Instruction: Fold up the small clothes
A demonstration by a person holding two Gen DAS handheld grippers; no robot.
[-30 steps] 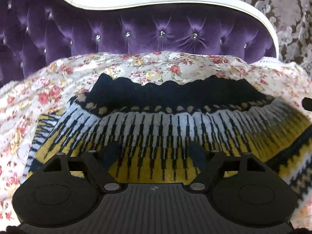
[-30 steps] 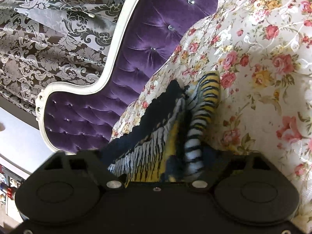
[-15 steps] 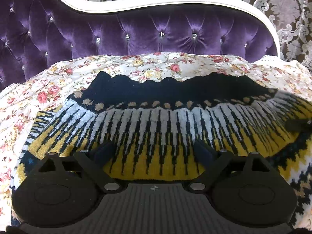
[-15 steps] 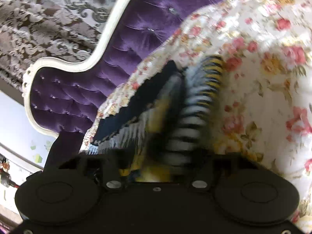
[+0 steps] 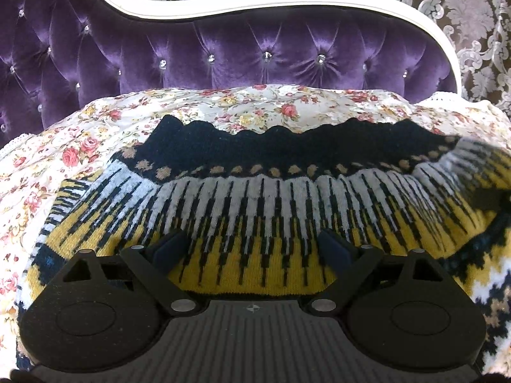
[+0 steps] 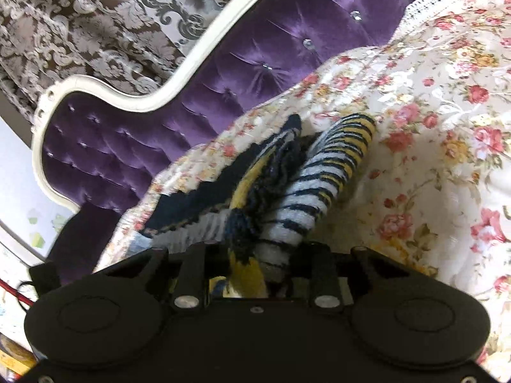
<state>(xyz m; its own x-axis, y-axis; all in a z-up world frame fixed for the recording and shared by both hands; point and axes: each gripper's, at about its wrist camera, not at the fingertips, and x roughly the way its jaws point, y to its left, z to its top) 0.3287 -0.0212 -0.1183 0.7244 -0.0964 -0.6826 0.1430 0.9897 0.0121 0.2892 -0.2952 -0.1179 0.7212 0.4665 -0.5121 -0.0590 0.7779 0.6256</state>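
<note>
Sweater [image 6: 322, 191] now pinched; R fingers [image 6: 322, 258] closed.

- The left wrist view looks from low over the sweater [image 5: 242, 198], close above its yellow and white knit, angled down and facing straight at the headboard [image 5: 255, 54], which stands level across the top.
- The right wrist view sits at the sweater's [image 6: 306, 185] edge, very near, with bunched knit filling the space just ahead of the lens; it is rolled, so the headboard [image 6: 255, 63] runs diagonally from upper right to lower left.
- Both views share the sweater, the floral bedspread [image 5: 230, 105] [image 6: 431, 127] beyond it, the headboard and the damask wallpaper [image 5: 463, 16] [image 6: 80, 25] behind.
</note>
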